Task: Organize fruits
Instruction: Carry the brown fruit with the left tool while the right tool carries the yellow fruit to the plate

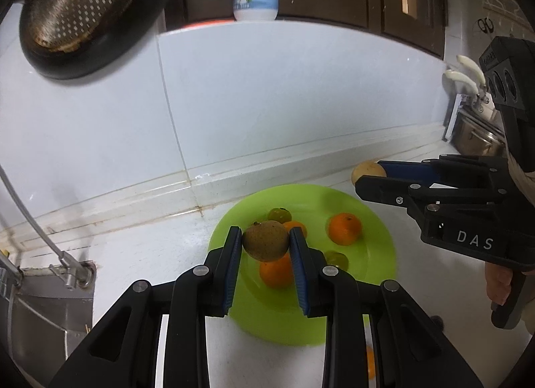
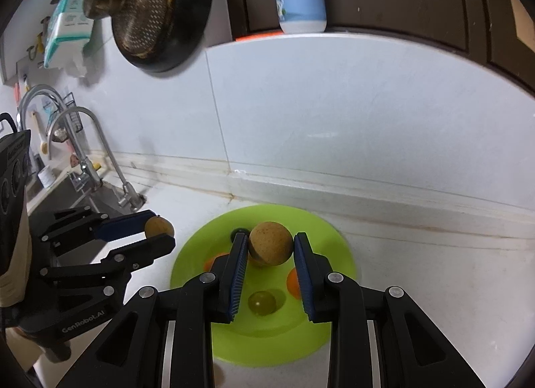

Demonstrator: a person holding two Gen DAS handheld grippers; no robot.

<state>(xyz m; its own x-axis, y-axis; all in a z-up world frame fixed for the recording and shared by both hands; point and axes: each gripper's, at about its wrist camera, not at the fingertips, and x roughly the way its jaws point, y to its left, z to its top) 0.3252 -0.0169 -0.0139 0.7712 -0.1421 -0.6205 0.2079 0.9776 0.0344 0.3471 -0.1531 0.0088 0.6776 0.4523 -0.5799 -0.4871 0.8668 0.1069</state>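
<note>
Above green plate [image 1: 378, 237], grippers clamping brown fruits [image 1: 265, 240]

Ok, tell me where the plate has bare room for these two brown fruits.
Bare green lies along the green plate near rim, below the front orange. The far middle is crowded with oranges and green fruits. Bare white counter borders it sinkward.

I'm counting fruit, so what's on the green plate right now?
On the green plate: three oranges and two green fruits. The grippers and their held fruit cover parts of it.
</note>
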